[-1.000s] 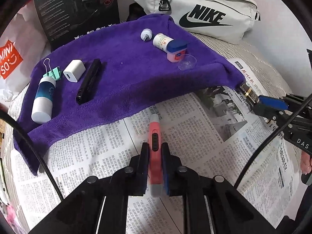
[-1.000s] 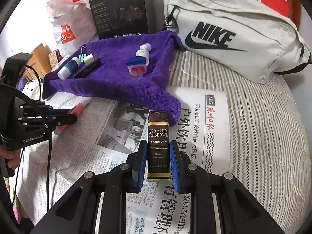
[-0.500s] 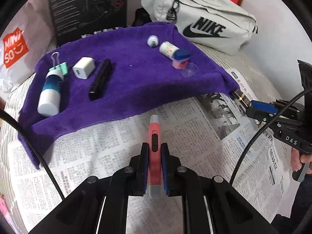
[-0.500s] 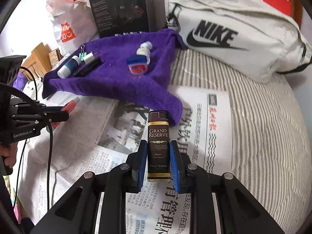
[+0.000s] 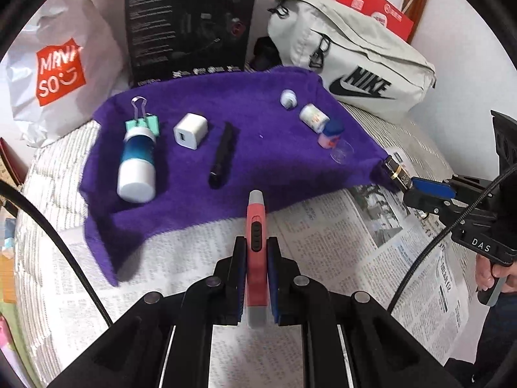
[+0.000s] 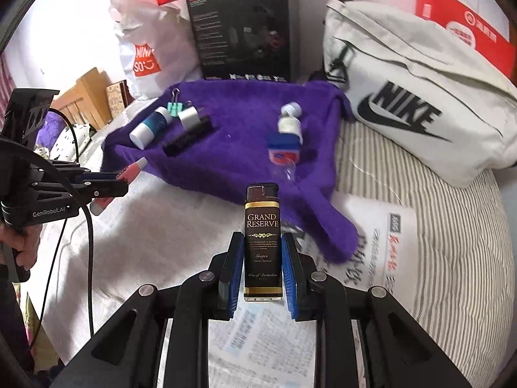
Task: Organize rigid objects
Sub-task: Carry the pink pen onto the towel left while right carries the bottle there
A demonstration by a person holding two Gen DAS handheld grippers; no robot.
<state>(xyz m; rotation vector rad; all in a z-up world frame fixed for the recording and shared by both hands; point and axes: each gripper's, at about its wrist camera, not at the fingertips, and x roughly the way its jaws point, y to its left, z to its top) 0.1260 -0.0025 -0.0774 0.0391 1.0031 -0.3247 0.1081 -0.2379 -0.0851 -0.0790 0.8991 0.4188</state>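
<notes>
My left gripper [image 5: 256,252] is shut on a pink utility knife [image 5: 256,226] whose grey tip reaches the near edge of the purple towel [image 5: 258,148]. My right gripper [image 6: 262,252] is shut on a dark brown lighter [image 6: 262,236] labelled Grand Reserve, held above the newspaper [image 6: 181,226] just short of the towel [image 6: 242,148]. On the towel lie a white and teal bottle [image 5: 137,165], a green binder clip [image 5: 142,123], a white charger cube [image 5: 190,131], a black stick [image 5: 223,155], a small white bottle [image 5: 313,118] and a blue-lidded pink jar [image 5: 331,132].
A white Nike bag [image 6: 416,103] lies at the back right, a black box [image 5: 187,22] and a white shopping bag [image 5: 55,74] stand behind the towel. Red boxes [image 6: 465,29] sit against the wall. Striped bedding [image 6: 446,242] spreads to the right. A hand [image 5: 494,271] holds the right gripper's handle.
Both grippers have risen and drawn nearer the towel, each keeping its object. The knife tip now overlaps the towel's near edge; the lighter sits closer to the towel's corner.
</notes>
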